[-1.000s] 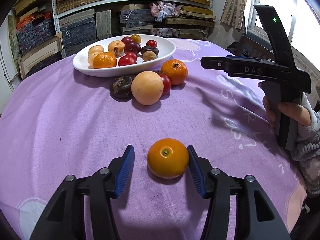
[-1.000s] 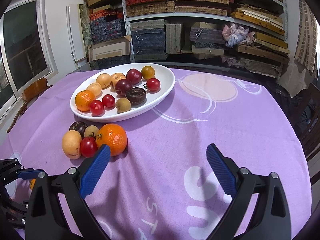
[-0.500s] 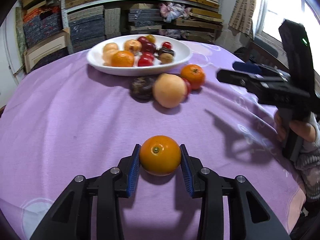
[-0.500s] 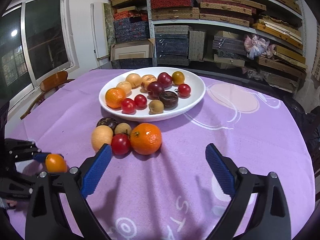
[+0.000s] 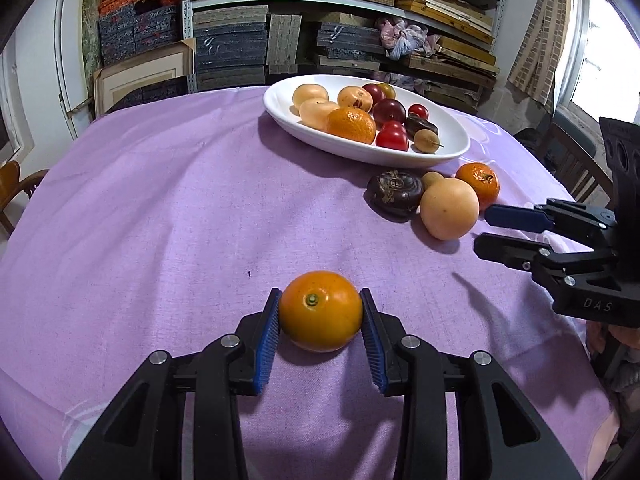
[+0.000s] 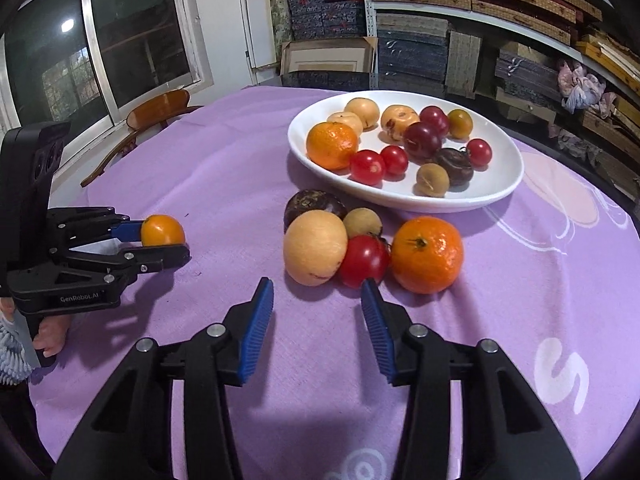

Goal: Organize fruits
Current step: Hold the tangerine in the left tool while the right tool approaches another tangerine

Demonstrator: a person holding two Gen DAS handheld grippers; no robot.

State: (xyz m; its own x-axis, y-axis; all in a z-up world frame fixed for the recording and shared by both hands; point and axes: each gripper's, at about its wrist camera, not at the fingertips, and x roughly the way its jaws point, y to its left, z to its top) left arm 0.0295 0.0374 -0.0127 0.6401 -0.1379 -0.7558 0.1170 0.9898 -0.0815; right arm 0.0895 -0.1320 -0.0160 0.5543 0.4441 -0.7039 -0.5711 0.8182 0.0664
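Observation:
My left gripper is shut on a small orange just above the purple cloth; it also shows in the right wrist view. My right gripper is open and empty, just short of a red tomato, a pale round fruit, a mandarin and a dark fruit clustered on the cloth. Behind them stands a white oval plate holding several fruits. The right gripper shows at the right of the left wrist view.
The round table carries a purple cloth. Shelves of boxes stand behind it. A wooden chair and windows are at the far left. Bare cloth lies between the two grippers.
My left gripper has closed on the small orange and swung left. My right gripper has moved in toward the loose fruit cluster and narrowed its opening.

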